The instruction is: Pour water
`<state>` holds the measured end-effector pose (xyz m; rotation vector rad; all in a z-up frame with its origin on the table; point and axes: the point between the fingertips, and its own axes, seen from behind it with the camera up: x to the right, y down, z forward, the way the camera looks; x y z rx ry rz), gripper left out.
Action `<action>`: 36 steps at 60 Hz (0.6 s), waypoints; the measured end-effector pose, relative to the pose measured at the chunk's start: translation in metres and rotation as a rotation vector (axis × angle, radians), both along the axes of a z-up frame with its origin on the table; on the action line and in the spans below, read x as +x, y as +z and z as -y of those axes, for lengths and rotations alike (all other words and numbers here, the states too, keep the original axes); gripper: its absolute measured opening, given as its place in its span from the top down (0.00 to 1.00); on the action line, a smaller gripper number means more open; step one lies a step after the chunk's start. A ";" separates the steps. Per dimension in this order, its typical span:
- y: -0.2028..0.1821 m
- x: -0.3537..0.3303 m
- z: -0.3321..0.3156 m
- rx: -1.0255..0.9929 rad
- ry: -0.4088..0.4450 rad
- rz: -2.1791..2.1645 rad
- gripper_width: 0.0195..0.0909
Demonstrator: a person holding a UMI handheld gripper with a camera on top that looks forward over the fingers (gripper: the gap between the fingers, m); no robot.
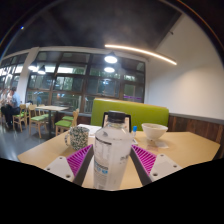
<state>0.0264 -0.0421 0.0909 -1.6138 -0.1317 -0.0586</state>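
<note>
A clear plastic water bottle (111, 152) with a pale label stands upright between my fingers, lifted over the light wooden table (190, 148). My gripper (112, 163) is shut on the water bottle, with both magenta pads (80, 158) pressed against its sides. Its cap end reaches up past the fingers. Beyond the bottle to the right sits a white bowl (155, 131) on the table. To the left, just beyond the fingers, stands a dark patterned mug (77, 137).
A green booth seat (135, 110) runs behind the table. Further left are wooden chairs and tables (45, 115) by large windows, and a person (9, 103) sits there. A long ceiling light (140, 52) hangs overhead.
</note>
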 end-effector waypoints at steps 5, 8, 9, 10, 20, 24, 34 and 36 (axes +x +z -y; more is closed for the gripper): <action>-0.010 -0.003 -0.013 -0.024 -0.049 -0.058 0.51; -0.009 -0.003 -0.016 0.008 -0.076 -0.080 0.53; -0.007 -0.004 -0.016 0.022 -0.081 -0.082 0.54; -0.008 -0.004 -0.016 0.030 -0.087 -0.088 0.54; -0.004 0.001 -0.022 0.062 -0.105 -0.122 0.70; -0.006 0.002 -0.022 0.042 -0.104 -0.131 0.70; 0.032 0.028 -0.054 0.040 -0.133 0.127 0.70; 0.053 0.031 -0.064 0.043 -0.135 0.245 0.70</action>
